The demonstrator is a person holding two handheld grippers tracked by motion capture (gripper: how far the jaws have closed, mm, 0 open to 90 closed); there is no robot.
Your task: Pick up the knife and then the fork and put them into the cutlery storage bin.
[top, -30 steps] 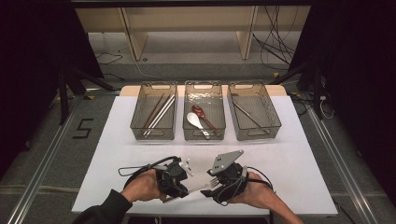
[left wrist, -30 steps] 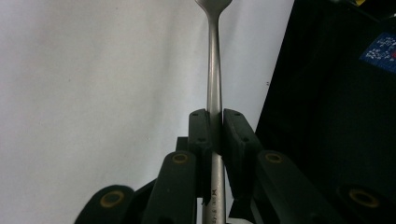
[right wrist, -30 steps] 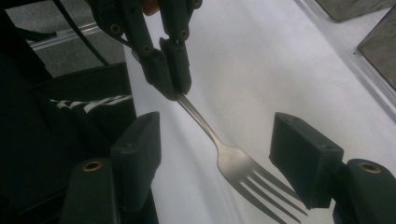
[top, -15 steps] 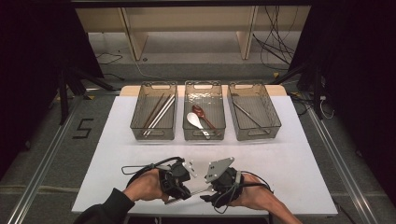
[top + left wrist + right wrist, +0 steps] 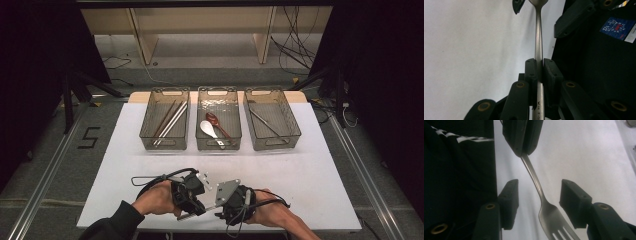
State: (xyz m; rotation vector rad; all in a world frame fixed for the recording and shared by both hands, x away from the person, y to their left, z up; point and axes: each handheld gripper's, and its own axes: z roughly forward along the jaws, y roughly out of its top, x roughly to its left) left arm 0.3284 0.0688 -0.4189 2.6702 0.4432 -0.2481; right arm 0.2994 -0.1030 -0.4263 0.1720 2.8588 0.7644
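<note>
Steel is what I have between the two tools: a fork (image 5: 538,37), pinched by its handle in my left hand-held gripper (image 5: 539,72), whose pads are pressed tight against the metal on both sides. From that gripper's view the handle runs straight ahead out of the jaws, toward the dark body of the other tool just to the right. In the right gripper view the fork (image 5: 541,195) slants down from the left tool's closed jaws at the top, and its tines end lies between the pads of my right hand-held gripper (image 5: 537,200). Those jaws have just been closing, yet they stand spread, with a gap on each side of the neck of the fork, so nothing is pressed there. From above, my left hand-held gripper (image 5: 192,192) and right hand-held gripper (image 5: 220,200) sit close together, facing each other low over the near edge of the white counter (image 5: 310,170), with the fork (image 5: 200,210) bridging them. Well ahead of both tools stand three clear bins in a row: the left bin (image 5: 165,142) holds chopsticks (image 5: 170,122), the middle bin (image 5: 218,145) holds a white spoon (image 5: 207,129) and a red spoon (image 5: 217,122), and the right bin (image 5: 272,145) holds a slim metal utensil (image 5: 267,125) I cannot identify.
</note>
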